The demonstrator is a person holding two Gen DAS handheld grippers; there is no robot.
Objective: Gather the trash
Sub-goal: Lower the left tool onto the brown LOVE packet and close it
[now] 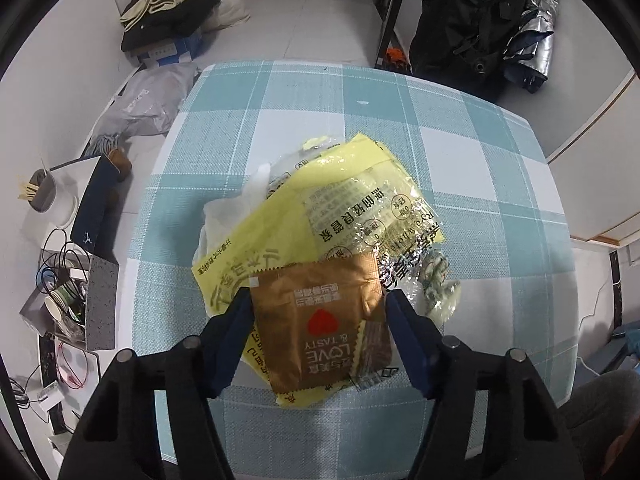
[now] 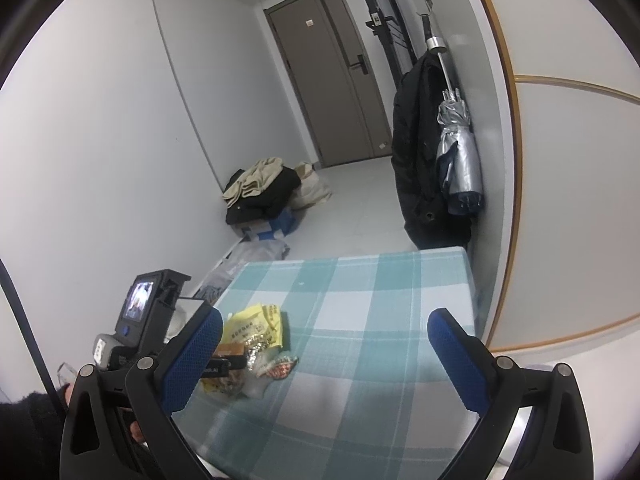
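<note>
A pile of trash lies on the teal-and-white checked table (image 1: 480,160). In it are a yellow bag (image 1: 340,184), white tissue (image 1: 224,216), a silvery clear wrapper (image 1: 404,268) and a crumpled green-white wrapper (image 1: 436,276). On top lies a brown snack wrapper (image 1: 320,320) with a red heart. My left gripper (image 1: 318,294) points steeply down, and both blue pads touch the side edges of the brown wrapper. The right wrist view shows the same pile (image 2: 260,328) at the left. My right gripper (image 2: 326,316) hovers open over bare tablecloth (image 2: 380,300), holding nothing.
Left of the table are a white cup with sticks (image 1: 48,196), a dark blue box (image 1: 96,208), a box of cables and paper cups (image 1: 60,300) and a grey bag (image 1: 148,100). Clothes (image 1: 172,8) are piled by the wall. A black coat (image 2: 420,140) and an umbrella (image 2: 456,152) hang beyond the table's far right corner.
</note>
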